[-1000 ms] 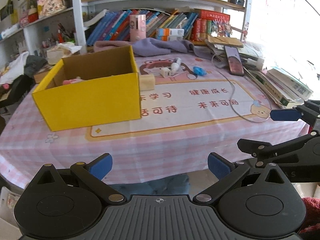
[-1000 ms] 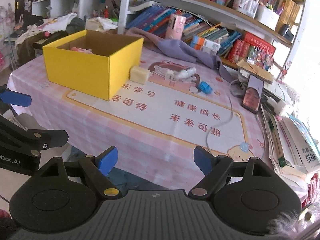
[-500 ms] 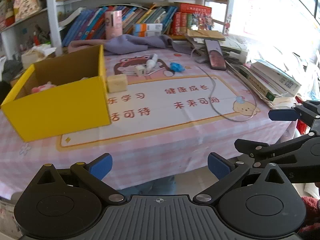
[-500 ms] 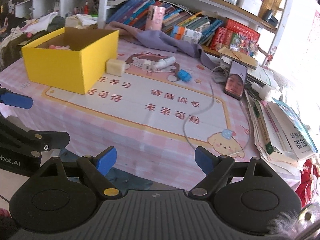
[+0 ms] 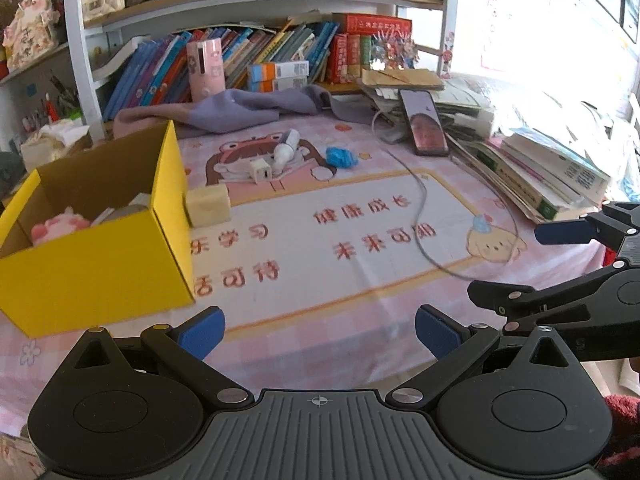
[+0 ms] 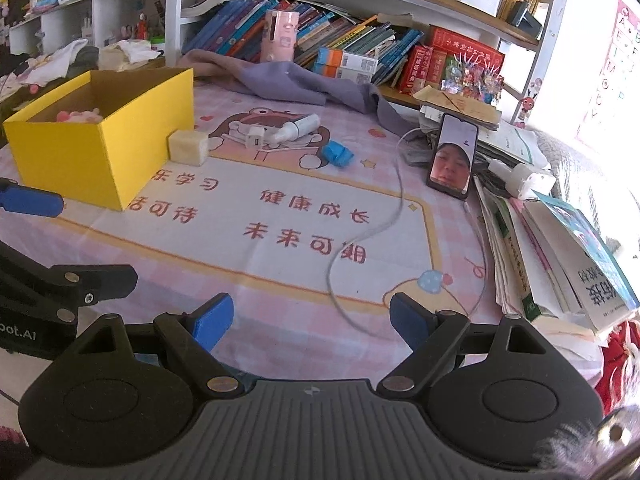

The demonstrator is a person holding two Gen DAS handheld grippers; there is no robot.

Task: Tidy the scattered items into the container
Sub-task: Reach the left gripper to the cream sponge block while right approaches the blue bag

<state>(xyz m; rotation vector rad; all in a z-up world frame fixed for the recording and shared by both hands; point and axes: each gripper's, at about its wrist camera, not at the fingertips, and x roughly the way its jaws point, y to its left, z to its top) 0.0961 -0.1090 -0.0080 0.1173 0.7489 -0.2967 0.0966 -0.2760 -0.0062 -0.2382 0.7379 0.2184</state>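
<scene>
Landmark: yellow box (image 5: pixel 96 264), open-topped, standing on the pink checked tablecloth (image 5: pixel 320 344) at its left side; a pink plush toy (image 5: pixel 60 227) lies inside.

Scattered items, placed from the box:
- Cream block (image 5: pixel 208 205): touching or just beside the box's right wall; which, cannot tell.
- White charger plug (image 5: pixel 260 169) and white tube (image 5: pixel 286 151): beyond the block, side by side, near the box's far right corner.
- Blue crumpled item (image 5: pixel 340 157): further right of the tube, well apart from the box.
- White cable (image 6: pixel 372 232): looping across the cloth, well right of the box.

Left gripper (image 5: pixel 320 332): jaws wide, nothing between the blue pads, touching nothing; hovers over the near cloth edge, just right of the box's front corner. All items lie beyond it.

Right gripper (image 6: pixel 312 316): jaws wide, empty, over the near edge, well right of the box, the cable loop just ahead.

Open room: bare cloth between box and cable. Stacked books (image 6: pixel 560 264) crowd the right edge; a phone (image 6: pixel 454 158) leans there.
</scene>
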